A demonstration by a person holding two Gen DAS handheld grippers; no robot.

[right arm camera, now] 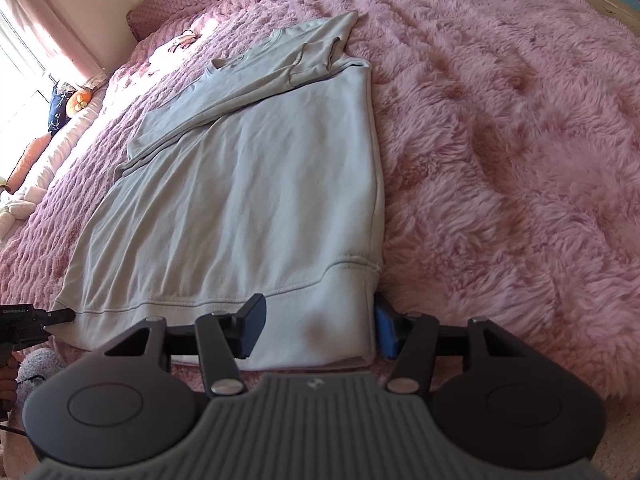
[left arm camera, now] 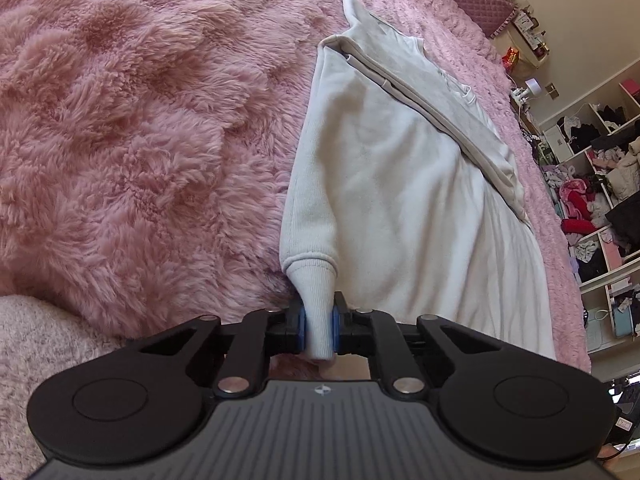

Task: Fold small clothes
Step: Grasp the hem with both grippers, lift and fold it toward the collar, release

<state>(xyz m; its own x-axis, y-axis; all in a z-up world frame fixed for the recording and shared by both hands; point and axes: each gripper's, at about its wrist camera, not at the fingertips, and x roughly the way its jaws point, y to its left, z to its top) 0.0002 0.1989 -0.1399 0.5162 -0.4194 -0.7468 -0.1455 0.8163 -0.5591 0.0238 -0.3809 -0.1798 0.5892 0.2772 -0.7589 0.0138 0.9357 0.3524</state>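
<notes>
Now my left hand-held gripper (left arm camera: 319,330) pinches the sweatshirt (left arm camera: 400,208) hem tight, but my right hand-held gripper (right arm camera: 316,332) is wide open, so that corner could stay behind and wrinkle the fold.

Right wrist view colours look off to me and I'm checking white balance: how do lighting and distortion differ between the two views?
Right wrist view: blown-out window at left, sunlit patch on the fluffy pink blanket, pale sweatshirt reading bluish. Left wrist view: the sweatshirt looks cream-white, lighting even, shelves bent by fisheye at the right edge.
</notes>
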